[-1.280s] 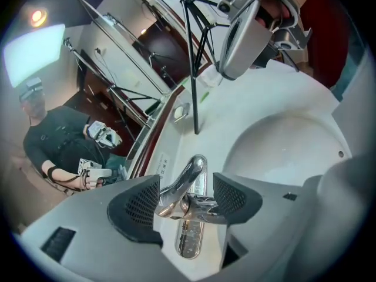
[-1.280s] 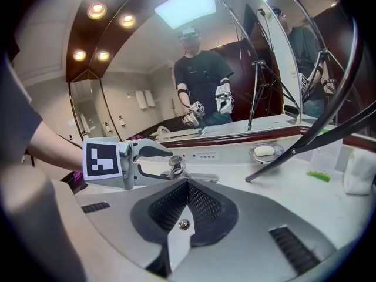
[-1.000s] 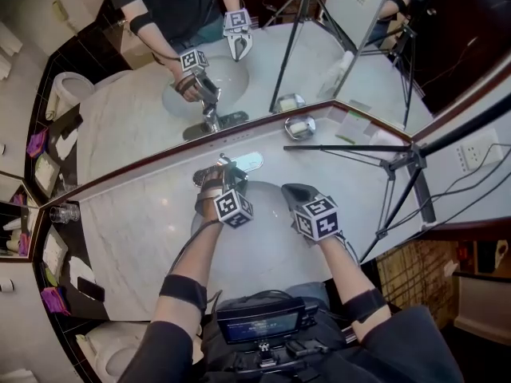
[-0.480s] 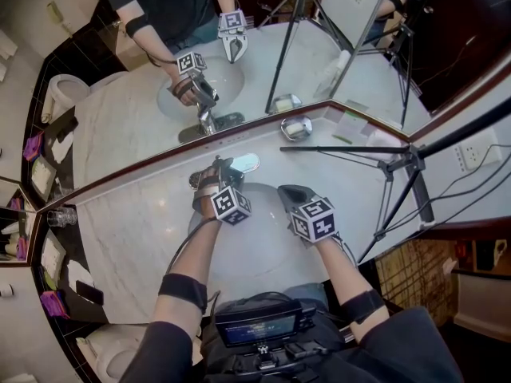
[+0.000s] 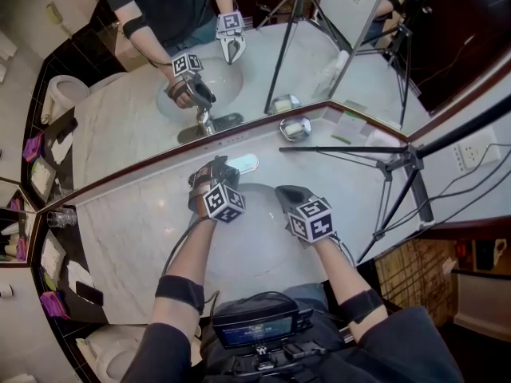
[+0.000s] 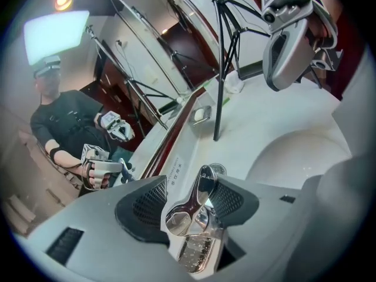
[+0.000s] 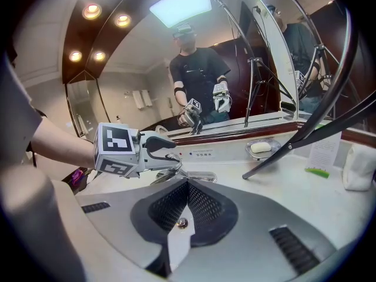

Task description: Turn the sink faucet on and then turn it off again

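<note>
Faucet lever (image 6: pixel 198 201) is sitting between the parted, just-closing jaws of my left gripper (image 6: pixel 191 187). My right gripper (image 7: pixel 187 187) is idling, pinched shut. I'm seeing no water, so both turns are probably remaining.

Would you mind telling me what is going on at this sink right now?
A person stands at a bathroom sink with tongs in each hand. The left tongs have the chrome faucet handle between their jaws, which have just been closing. Whether they grip it yet is unclear. The right tongs are shut and empty, hovering over the basin.
</note>
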The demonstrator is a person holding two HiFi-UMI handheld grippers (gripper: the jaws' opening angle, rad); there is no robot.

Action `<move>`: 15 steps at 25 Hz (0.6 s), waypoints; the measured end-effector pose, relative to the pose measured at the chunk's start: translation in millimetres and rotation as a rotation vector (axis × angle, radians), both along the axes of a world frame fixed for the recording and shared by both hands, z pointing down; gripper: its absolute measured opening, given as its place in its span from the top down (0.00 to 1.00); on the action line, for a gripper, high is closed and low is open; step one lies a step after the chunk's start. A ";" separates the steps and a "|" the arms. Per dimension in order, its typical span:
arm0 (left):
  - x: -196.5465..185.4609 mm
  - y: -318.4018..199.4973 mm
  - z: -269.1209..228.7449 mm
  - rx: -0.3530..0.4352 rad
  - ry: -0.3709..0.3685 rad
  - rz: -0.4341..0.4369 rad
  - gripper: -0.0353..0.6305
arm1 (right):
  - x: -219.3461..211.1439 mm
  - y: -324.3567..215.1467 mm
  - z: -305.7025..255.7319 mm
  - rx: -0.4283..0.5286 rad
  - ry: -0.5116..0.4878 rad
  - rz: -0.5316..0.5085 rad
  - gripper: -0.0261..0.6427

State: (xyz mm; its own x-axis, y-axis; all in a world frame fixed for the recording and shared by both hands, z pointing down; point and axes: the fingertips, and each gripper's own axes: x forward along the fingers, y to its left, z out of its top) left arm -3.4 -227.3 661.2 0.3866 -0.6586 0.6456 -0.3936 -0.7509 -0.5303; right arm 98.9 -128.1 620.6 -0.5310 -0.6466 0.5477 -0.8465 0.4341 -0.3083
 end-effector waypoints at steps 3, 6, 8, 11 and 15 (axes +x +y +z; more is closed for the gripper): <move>-5.3 -4.7 -4.7 -0.013 0.030 -0.028 0.60 | -4.2 -1.3 -1.1 0.003 -0.004 -0.007 0.93; -12.8 -11.8 -10.4 -0.031 0.075 -0.072 0.60 | -5.9 -2.5 -1.4 0.004 -0.007 -0.011 0.93; -15.8 -14.7 -12.7 -0.041 0.090 -0.088 0.60 | -6.5 -2.3 -1.2 0.004 -0.007 -0.012 0.93; -15.5 -14.0 -12.1 -0.047 0.086 -0.086 0.60 | -7.7 -1.4 -1.2 0.004 -0.009 -0.013 0.93; -14.8 -13.2 -12.3 -0.047 0.078 -0.083 0.60 | -8.7 -0.8 -1.5 0.005 -0.012 -0.014 0.93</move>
State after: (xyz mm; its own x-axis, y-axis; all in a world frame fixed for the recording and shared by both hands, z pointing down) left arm -18.2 -240.5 648.9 0.3820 -0.6603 0.6466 -0.4941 -0.7372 -0.4609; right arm 90.3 -128.9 619.2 -0.5464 -0.6418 0.5381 -0.8367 0.4473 -0.3161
